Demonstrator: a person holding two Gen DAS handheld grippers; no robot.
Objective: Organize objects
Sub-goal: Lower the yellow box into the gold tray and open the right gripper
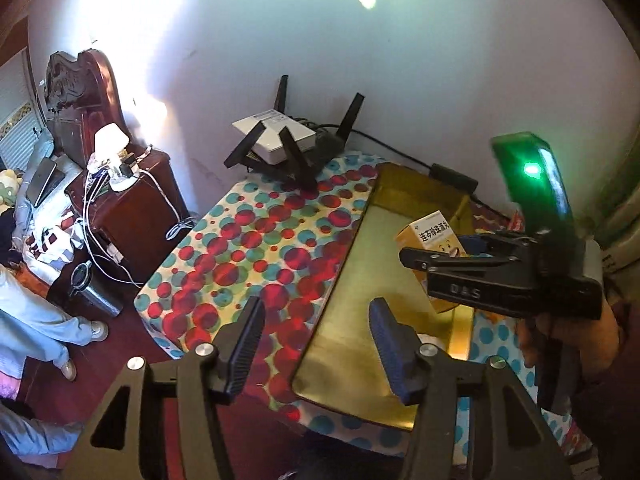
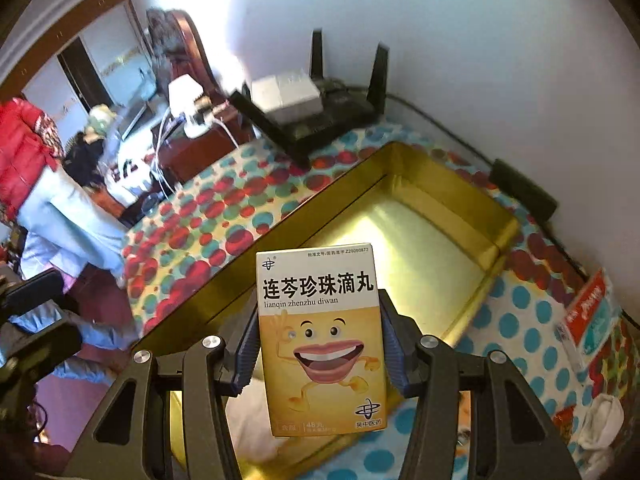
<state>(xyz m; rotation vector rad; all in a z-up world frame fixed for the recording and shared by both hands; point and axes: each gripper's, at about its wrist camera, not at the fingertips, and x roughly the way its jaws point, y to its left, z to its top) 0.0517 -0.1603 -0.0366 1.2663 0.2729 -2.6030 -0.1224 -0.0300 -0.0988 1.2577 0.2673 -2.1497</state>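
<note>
Medicine box [image 2: 320, 340], yellow and white with a cartoon mouth, sat clamped between the blue pads of the right gripper [image 2: 320, 344], held upright above the near end of the gold tray [image 2: 420, 240]. Left gripper [image 1: 316, 340] hung with its jaws spread wide and nothing between them, over the tray's left rim. Tray lay on a spotted tablecloth [image 1: 248, 248]. Black router [image 1: 296, 148] carrying a white unit stood at the wall beyond.

Both wrist views look down closely, sharing the gold tray [image 1: 384, 280] and router [image 2: 320, 120].
</note>
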